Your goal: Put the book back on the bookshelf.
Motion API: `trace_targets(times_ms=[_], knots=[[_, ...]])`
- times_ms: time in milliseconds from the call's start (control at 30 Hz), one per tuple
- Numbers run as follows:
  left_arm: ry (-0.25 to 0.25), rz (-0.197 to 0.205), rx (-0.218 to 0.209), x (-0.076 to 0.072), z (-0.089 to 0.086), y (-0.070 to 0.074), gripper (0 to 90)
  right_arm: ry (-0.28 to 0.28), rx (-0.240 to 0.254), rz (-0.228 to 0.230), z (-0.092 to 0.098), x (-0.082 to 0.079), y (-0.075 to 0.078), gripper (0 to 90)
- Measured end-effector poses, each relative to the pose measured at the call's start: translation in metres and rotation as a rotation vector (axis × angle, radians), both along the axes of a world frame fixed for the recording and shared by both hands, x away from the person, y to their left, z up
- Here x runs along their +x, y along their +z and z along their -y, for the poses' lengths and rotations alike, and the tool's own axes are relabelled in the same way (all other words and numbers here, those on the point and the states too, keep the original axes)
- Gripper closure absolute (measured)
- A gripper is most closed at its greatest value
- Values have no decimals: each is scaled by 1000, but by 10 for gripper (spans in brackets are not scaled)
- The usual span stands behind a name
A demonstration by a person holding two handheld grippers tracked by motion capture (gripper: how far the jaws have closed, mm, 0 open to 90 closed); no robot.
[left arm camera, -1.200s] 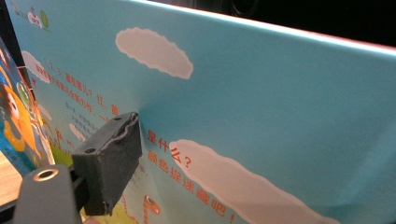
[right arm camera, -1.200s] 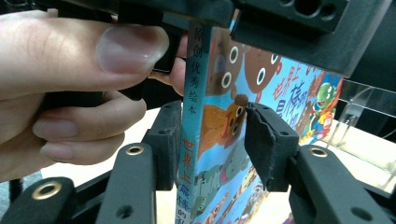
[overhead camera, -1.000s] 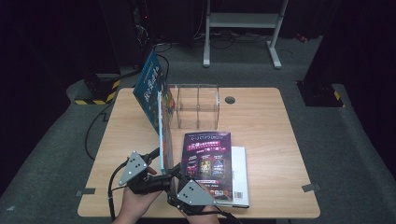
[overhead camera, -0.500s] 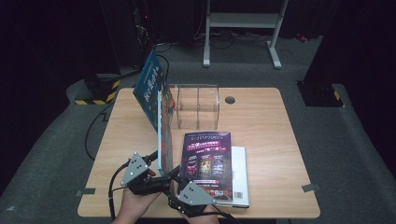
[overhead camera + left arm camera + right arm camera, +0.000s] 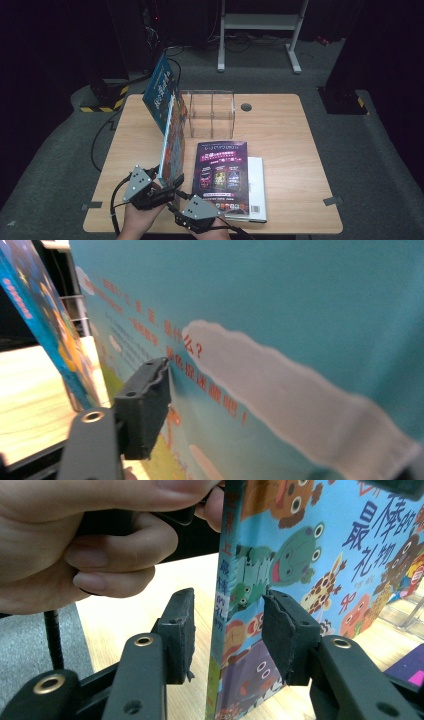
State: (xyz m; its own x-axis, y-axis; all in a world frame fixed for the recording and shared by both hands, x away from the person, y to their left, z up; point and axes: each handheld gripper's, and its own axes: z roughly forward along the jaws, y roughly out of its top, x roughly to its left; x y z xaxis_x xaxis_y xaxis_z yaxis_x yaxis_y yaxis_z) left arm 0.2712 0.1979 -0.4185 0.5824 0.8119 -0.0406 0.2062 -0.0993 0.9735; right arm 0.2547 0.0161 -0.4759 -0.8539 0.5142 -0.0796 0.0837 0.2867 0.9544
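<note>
Left tongs (image 5: pixel 150 405) (half behind book (image 5: pixel 280 340))

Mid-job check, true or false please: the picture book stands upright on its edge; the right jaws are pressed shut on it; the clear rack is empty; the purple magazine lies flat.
1. The picture book stands upright on its edge: true.
2. The right gripper is clamped on it: false; the spine sits between open jaws, with gaps at both pads.
3. The clear rack is empty: true.
4. The purple magazine lies flat on the white book: true.
5. The left gripper is far from the book: false; it is at its lower corner.
</note>
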Motion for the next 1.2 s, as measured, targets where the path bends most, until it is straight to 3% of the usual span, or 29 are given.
trace_targets(times_ms=[133,400,600,767,933,1000,1100,1200], knots=[[27,20,8,-3,2,-2,357,-7,-11,2,6,-3,0,541],[77,54,26,-10,4,-9,422,-76,8,-6,49,-5,3,525],[121,69,47,-14,4,-15,468,-196,27,-9,91,9,5,527],[139,68,46,-16,4,-17,481,-313,10,-2,134,24,8,535],[147,78,82,-18,6,-20,499,-429,-10,-4,174,36,6,542],[150,79,82,-19,6,-22,505,-471,-3,-35,183,41,1,542],[153,86,98,-20,6,-25,512,-500,9,-41,189,44,-4,538],[162,91,120,-21,8,-24,519,-530,-15,-23,195,48,-8,538]])
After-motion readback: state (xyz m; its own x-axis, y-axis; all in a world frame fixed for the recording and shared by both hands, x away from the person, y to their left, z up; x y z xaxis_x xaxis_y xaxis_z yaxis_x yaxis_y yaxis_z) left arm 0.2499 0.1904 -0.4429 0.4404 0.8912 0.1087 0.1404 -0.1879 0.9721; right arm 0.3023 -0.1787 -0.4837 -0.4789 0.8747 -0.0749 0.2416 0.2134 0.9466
